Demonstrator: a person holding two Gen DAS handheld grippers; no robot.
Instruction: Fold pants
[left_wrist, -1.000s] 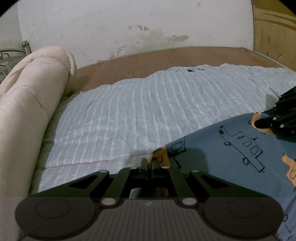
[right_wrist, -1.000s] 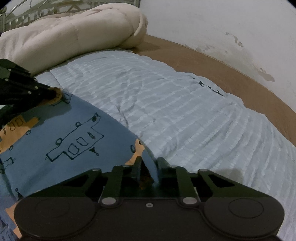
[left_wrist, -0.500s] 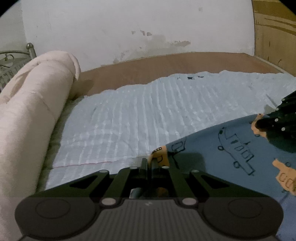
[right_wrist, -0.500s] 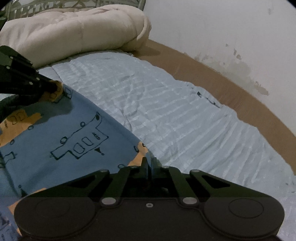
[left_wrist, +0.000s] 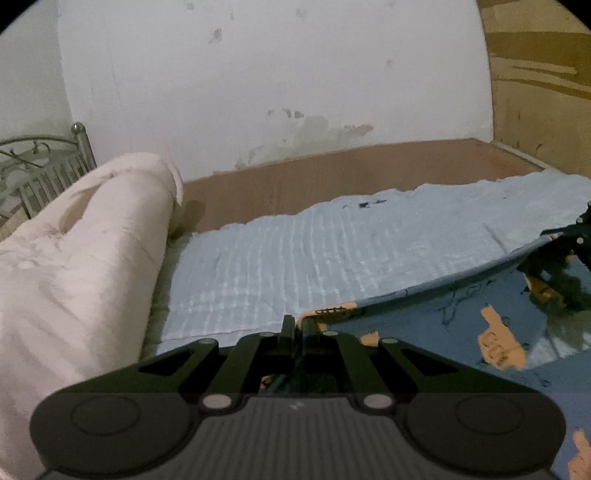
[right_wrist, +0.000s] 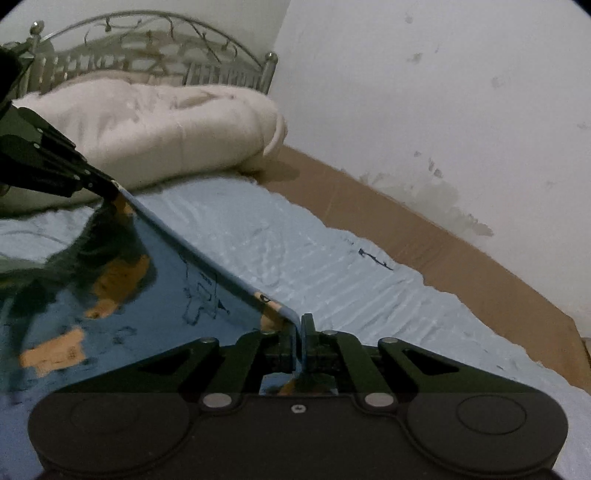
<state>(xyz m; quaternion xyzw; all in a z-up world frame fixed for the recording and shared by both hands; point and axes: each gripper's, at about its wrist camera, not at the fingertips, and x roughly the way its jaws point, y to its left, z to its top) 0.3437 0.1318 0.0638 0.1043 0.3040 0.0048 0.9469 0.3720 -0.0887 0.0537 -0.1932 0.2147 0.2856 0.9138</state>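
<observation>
Both grippers have risen since a second ago, and the edge of the pants between them, which lay flat on the bedding, now hangs in the air as a taut line. Left gripper has its fingers pressed together on one corner of that blue fabric (the orange and dark line-drawn print shows just beside the tips). Right gripper is likewise closed tight, with a thin fold of the cloth pinched between its fingers. From the right wrist view the lifted edge runs from this grip up and left to the other gripper, and the rest of the pants falls away below on the near left. Under and beyond them lies the pale blue ribbed bedsheet, with bare brown board on its far side against the stained white wall. A rolled cream comforter sits at the left, in front of the metal headboard.
</observation>
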